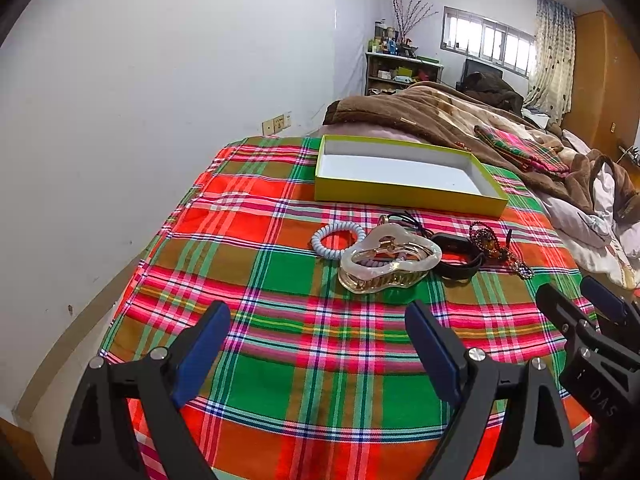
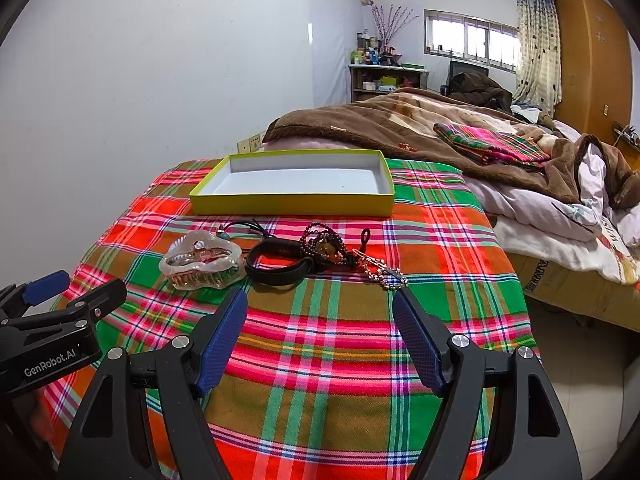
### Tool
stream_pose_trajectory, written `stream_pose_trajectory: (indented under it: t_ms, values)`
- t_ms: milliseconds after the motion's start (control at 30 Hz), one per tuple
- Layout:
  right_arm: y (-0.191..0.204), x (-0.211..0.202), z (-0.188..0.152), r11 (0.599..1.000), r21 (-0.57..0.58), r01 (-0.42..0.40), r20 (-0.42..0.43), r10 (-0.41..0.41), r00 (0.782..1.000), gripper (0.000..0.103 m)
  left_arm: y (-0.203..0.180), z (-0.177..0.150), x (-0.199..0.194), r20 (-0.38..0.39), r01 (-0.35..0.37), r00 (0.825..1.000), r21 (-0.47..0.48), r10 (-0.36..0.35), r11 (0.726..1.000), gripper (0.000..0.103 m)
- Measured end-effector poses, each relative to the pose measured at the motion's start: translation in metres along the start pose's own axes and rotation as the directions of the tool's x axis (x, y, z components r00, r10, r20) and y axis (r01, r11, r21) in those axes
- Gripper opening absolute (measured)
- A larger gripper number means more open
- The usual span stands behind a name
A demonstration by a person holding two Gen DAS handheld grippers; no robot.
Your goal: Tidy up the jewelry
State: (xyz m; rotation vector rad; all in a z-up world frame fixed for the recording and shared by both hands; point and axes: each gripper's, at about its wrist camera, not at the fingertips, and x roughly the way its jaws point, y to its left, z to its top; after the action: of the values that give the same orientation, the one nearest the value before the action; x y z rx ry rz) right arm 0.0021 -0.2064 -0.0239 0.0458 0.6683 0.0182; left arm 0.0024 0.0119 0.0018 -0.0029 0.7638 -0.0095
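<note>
A shallow yellow-green box with a white inside stands open on the plaid cloth; it also shows in the right wrist view. In front of it lie a pale blue coil hair tie, a large translucent hair claw, a black band, a dark bead bracelet and a rhinestone chain. My left gripper is open and empty, just short of the claw. My right gripper is open and empty, near the band and chain.
The plaid cloth covers the bed's end, with a white wall on the left. A brown blanket and rumpled bedding lie behind and to the right of the box. The bed's edge drops to the floor at right.
</note>
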Motion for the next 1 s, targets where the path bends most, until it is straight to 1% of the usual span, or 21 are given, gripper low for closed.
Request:
stream_pose_trajectory:
  t_ms: [1000]
  values:
    - [-0.0009,-0.0017,-0.0008,1.000,0.004,0.002,0.003,-0.002,1.000,0.075,-0.0005,-0.0012,0.0008,-0.002,-0.004,1.000,0.004,0.004,1.000,0.091]
